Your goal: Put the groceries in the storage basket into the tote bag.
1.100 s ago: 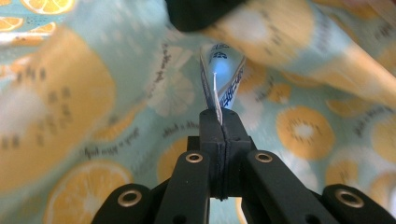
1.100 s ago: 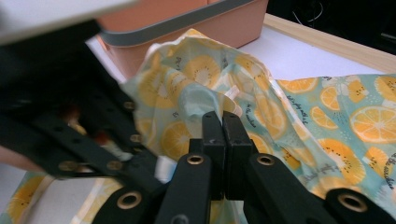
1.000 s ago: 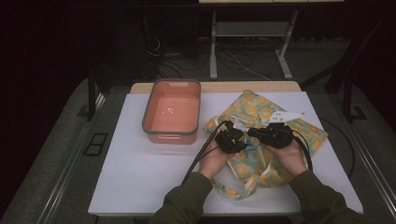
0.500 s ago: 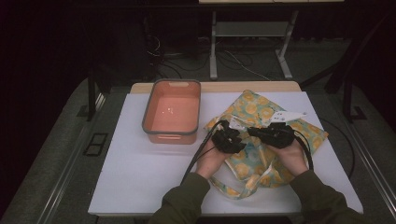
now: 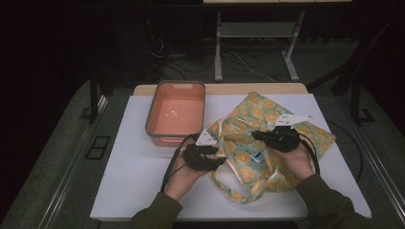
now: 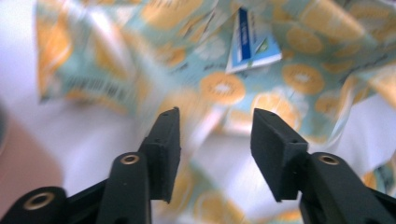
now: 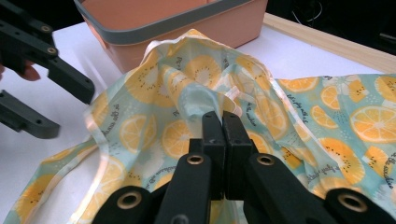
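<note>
We are working on the bag (image 5: pixel 267 138), a lemon-print cloth one lying crumpled on the right half of the counter (image 5: pixel 129 176), just beside the tub (image 5: pixel 175 113), which is standing empty at the back left; the folding or tidying of the bag looks to be at an early stage, since the cloth is bunched, its handles (image 5: pixel 234 183) are trailing loose toward the near edge, and a small blue tag (image 6: pixel 252 39) is showing in the folds.

Our right gripper (image 7: pixel 223 122) is pinching a raised fold of the bag, its jaws pressed together on the cloth near the bag's middle; that hold looks secure, and it is the one part we judge as done for now.

Our left gripper (image 6: pixel 215 140) is hanging over the bag's left edge with its jaws spread; they have just been opening, and nothing is sitting between them; in the right gripper view they are standing clear of the cloth, near the tub.

What we are judging as left: finding a new grip on the left side, pulling the cloth flat, gathering the handles, and only then, perhaps, moving the bag toward the tub; none of that is begun yet.
</note>
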